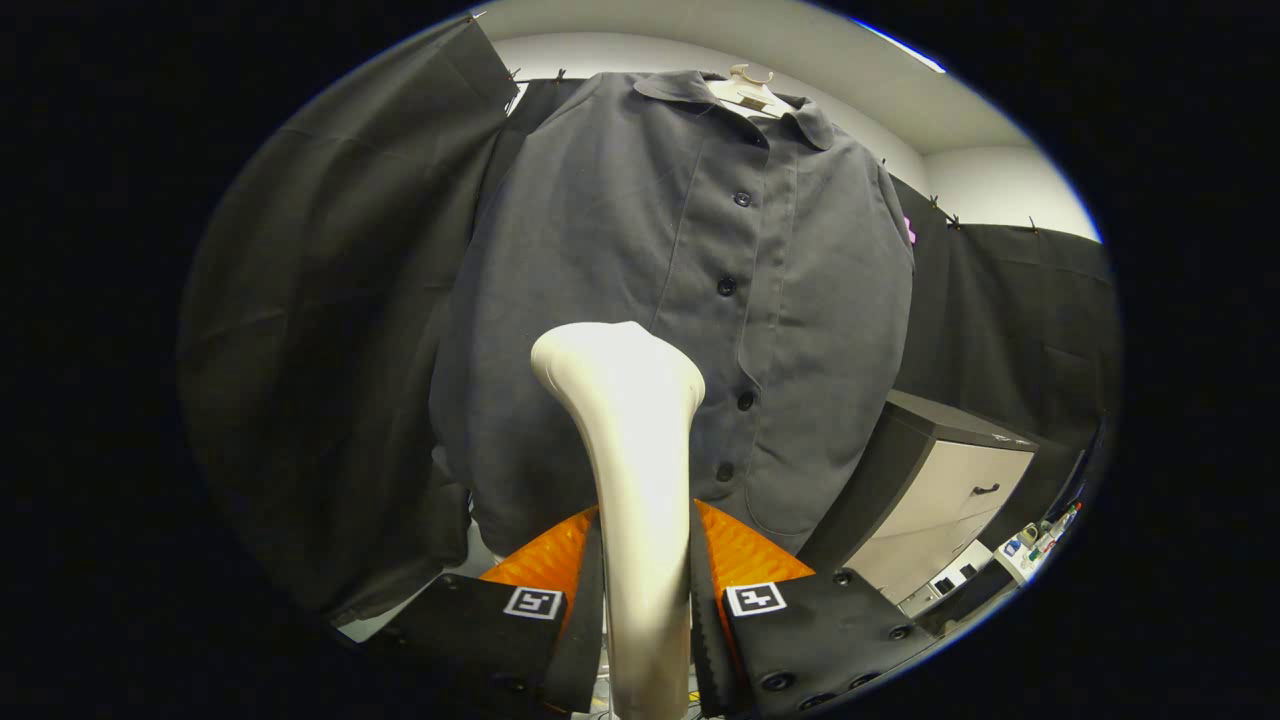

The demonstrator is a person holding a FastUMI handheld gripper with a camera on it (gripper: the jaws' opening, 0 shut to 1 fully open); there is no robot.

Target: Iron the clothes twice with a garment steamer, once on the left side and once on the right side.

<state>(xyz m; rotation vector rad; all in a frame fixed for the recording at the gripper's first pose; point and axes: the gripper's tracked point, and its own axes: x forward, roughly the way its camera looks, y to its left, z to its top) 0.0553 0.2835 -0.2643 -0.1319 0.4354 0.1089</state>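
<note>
Steamer: one cream plastic garment steamer (630, 470), upright, handle clamped between both claw (645, 600) fingers, head just before the shirt's lower front | Shirt: one dark grey buttoned shirt (640, 250) on one pale hanger (748, 90), five buttons visible | Surroundings: one grey cabinet (950, 480) beside the shirt, one drawer handle.

The garment steamer (632, 470) hides the shirt (620, 250) fabric behind its head, so contact can't be judged, its handle clamped in the gripper (645, 590) runs out of view below, and the bench clutter (1040, 540) is too small to identify.
</note>
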